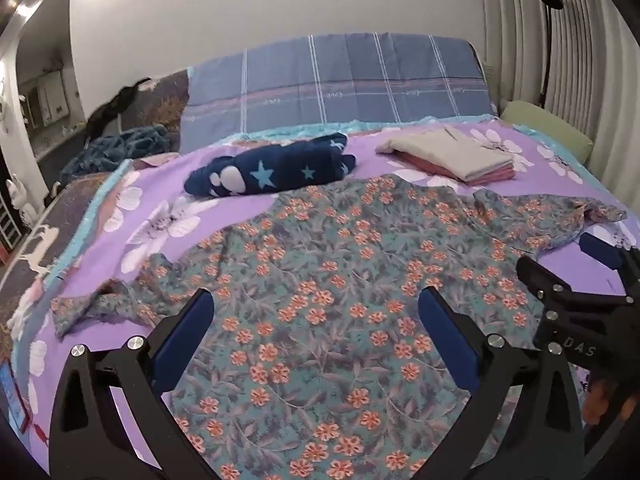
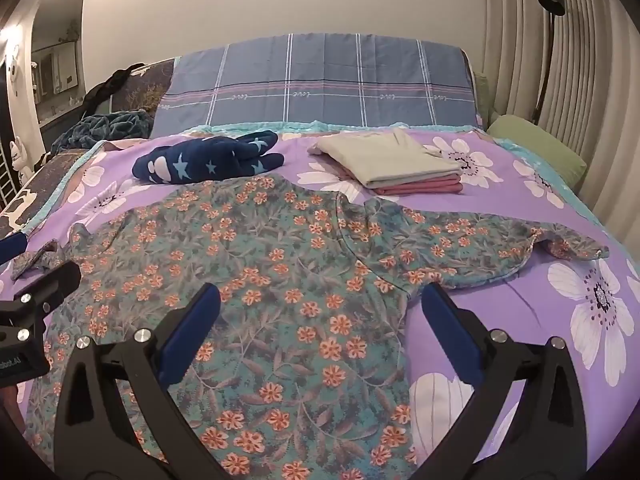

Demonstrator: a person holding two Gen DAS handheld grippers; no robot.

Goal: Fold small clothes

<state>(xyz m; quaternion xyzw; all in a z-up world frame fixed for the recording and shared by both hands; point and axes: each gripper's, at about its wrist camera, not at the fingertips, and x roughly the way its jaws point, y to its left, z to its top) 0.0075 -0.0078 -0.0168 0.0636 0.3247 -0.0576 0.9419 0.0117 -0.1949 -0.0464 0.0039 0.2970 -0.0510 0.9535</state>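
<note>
1. Teal cotton shirt printed with orange flowers (image 1: 320, 280) is lying spread flat across the purple flower-print bedspread (image 1: 168, 184), sleeves reaching out to both sides; by my reading, the folding of this piece is only beginning.
2. Hovering over the shirt's left half, the left gripper (image 1: 316, 332) is standing with its blue pads wide apart, gripping nothing.
3. Over the shirt's right edge, the right gripper (image 2: 320, 324) is likewise gaping, with cloth under one finger and bare bedspread under the other.
4. Next, I judge, each claw needs to pinch a sleeve or side edge and carry it toward the middle.
5. Farther back, a dark blue star-print fleece bundle (image 2: 208, 160) is lying at left, and a folded stack of beige and pink garments (image 2: 396, 168) is sitting at right.
6. No basket or box is showing; finished pieces are simply resting on the bedspread.
</note>
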